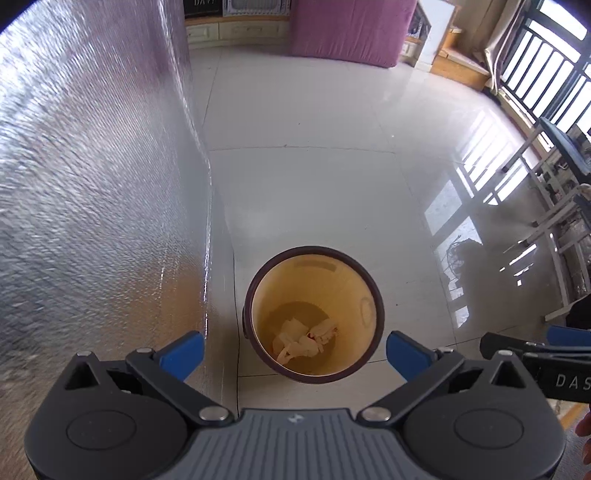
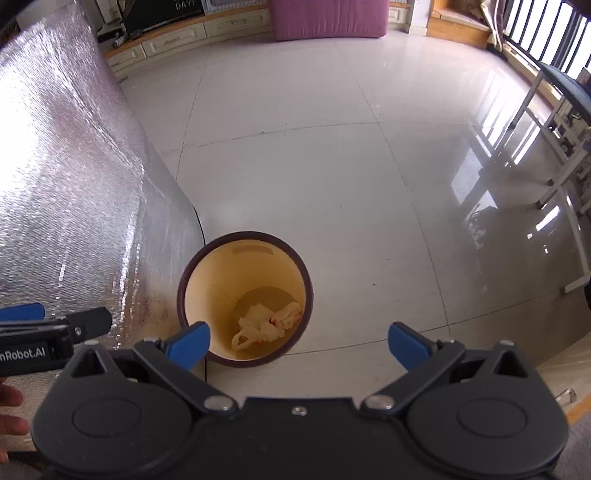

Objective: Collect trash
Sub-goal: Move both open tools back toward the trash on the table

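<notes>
Nearest, two grippers held side by side above the floor, both tipped down toward the bin, probably because whatever was carried has just been let go. Left gripper (image 1: 295, 350): jaws wide apart, nothing between them, centred right over the bin's mouth. Right gripper (image 2: 299, 343): jaws likewise spread and empty, sitting slightly to the bin's right, its left fingertip (image 2: 190, 343) overlapping the rim in view.

Just beyond, one round trash bin (image 1: 314, 317) with dark rim and yellow inside, upright on the tiled floor (image 1: 314, 110), tucked against the edge of a silvery foil-covered surface (image 1: 92, 184), seemingly for short drops from there. At its bottom, crumpled tissues (image 1: 303, 339): about three white wads, one marked red, exact count hard to tell.

Farther off, one purple block (image 1: 347, 29), bare tiles between.
</notes>
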`<control>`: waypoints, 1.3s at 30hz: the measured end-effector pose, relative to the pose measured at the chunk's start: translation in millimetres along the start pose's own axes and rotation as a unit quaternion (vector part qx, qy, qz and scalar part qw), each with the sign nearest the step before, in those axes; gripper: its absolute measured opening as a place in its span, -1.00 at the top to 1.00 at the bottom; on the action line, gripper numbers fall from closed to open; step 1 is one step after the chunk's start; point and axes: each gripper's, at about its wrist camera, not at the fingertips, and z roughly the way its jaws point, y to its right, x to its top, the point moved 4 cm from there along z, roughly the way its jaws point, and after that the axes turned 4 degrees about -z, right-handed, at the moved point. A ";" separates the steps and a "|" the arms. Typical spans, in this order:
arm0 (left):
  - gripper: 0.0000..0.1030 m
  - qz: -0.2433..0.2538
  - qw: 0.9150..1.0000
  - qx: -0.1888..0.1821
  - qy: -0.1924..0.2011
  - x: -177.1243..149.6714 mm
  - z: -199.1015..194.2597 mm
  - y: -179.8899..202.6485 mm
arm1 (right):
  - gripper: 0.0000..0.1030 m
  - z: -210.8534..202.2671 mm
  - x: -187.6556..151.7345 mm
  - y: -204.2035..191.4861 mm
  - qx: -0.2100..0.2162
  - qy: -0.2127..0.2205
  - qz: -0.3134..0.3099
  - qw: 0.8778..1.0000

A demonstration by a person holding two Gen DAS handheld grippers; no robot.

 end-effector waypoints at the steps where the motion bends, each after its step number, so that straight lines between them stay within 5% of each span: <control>1: -1.00 0.002 1.000 -0.003 0.003 -1.4 -8.3 1.3 | -1.00 -7.6 -1.6 -0.1 0.000 0.003 0.003 1.000; 20: -1.00 0.046 0.988 -0.067 0.133 -31.4 -201.1 21.0 | -1.00 -211.8 -41.5 1.6 -0.020 0.137 0.032 0.990; 31: -1.00 0.029 0.969 -0.089 0.227 -54.4 -305.0 -12.5 | -1.00 -301.2 -72.7 -23.5 -0.016 0.212 0.014 0.977; 39: -1.00 0.016 0.959 -0.069 0.273 -74.4 -351.8 -56.1 | -1.00 -344.2 -85.9 -56.2 -0.015 0.262 -0.008 0.965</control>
